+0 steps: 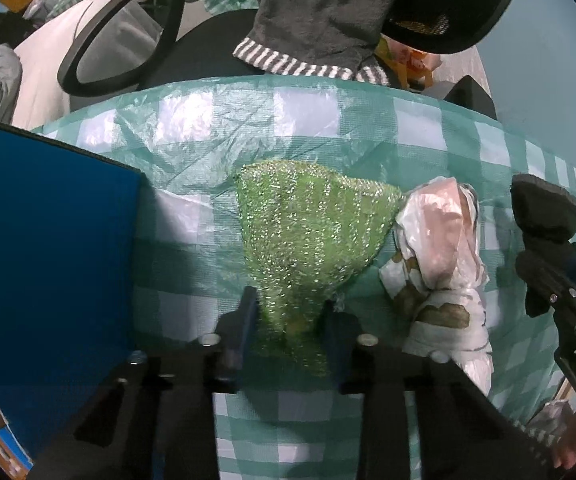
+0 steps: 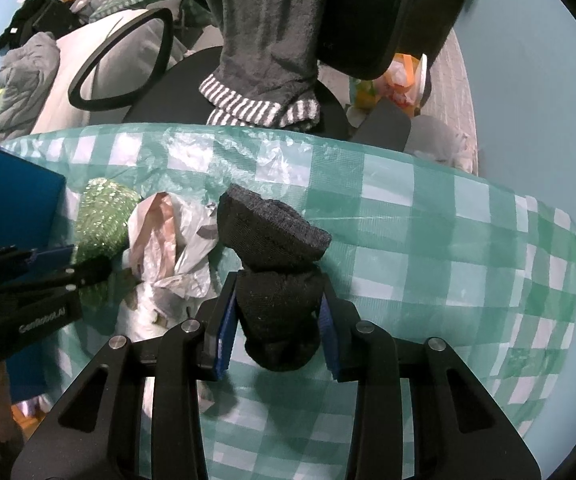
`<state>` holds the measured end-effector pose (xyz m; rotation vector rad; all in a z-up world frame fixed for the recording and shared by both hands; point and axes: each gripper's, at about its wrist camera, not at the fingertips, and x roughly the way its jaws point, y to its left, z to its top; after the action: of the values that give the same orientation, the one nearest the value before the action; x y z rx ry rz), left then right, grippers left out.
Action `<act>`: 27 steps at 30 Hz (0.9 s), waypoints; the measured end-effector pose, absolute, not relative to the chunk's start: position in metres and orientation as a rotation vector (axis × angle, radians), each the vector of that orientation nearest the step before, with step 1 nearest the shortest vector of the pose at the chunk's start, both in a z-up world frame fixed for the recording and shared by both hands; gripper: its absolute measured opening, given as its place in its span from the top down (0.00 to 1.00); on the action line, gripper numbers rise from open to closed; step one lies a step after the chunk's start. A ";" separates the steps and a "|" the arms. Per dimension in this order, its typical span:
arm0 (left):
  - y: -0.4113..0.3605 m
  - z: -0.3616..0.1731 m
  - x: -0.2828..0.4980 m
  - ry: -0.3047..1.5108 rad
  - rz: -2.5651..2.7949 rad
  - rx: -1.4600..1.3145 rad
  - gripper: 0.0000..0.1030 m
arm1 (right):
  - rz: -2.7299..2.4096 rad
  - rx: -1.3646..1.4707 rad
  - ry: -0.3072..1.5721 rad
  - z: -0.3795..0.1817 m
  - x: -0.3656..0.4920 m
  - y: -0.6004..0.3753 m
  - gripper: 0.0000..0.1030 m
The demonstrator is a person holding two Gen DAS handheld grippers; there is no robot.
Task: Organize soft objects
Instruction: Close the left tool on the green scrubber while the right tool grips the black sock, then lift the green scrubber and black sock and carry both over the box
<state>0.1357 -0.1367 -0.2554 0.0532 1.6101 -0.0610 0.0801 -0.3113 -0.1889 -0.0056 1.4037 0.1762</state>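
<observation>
My left gripper (image 1: 288, 312) is shut on a sparkly green scrub cloth (image 1: 312, 224) and holds it above the green checked tablecloth (image 1: 328, 120). My right gripper (image 2: 277, 300) is shut on a dark grey rolled sock (image 2: 271, 236) and holds it over the cloth. The sock also shows at the right of the left wrist view (image 1: 544, 208). A crumpled white plastic bag (image 1: 440, 260) lies on the table between the two grippers; it also shows in the right wrist view (image 2: 167, 248). The green cloth appears at the left of the right wrist view (image 2: 103, 208).
A blue box (image 1: 47, 260) stands at the left on the table. Behind the table is a black office chair (image 2: 119, 64) with a grey striped towel (image 2: 263, 40) draped over it. Piles of clothes (image 2: 27, 76) lie at the far left.
</observation>
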 end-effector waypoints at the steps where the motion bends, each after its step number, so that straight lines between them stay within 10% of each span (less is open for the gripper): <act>1: -0.137 -0.256 0.136 1.607 -0.063 0.058 0.76 | 0.178 -0.007 1.403 -0.188 0.080 -0.311 0.66; 27: -0.131 -0.224 0.088 1.551 -0.073 0.055 0.79 | 0.206 0.015 1.355 -0.155 0.032 -0.302 0.66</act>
<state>0.0885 -0.1305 -0.2239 0.0549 1.5507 -0.0729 0.0325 -0.3020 -0.1548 0.0152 1.3552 0.2055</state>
